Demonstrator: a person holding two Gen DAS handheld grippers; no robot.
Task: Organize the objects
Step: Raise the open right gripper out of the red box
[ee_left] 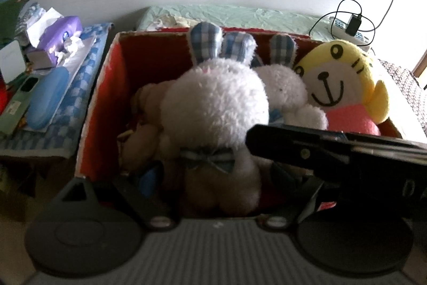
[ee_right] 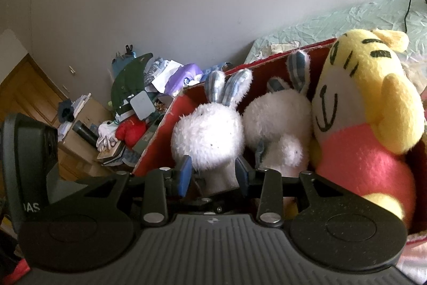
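Right gripper (ee_right: 213, 172) clamped on the body of a white plush rabbit (ee_right: 208, 135), blue pads (ee_right: 184, 175) pressing either side just under its head. Left gripper (ee_left: 213, 178) jaws spread wide around the same rabbit (ee_left: 216, 108), pads apart from it. Rabbit sits upright inside a red cardboard box (ee_left: 106, 87). Second white rabbit (ee_left: 283, 87) just beside it, then a yellow tiger plush (ee_left: 344, 79) against the box's far corner. Beyond: green bedsheet (ee_left: 240, 15), purple tissue pack (ee_left: 66, 28).
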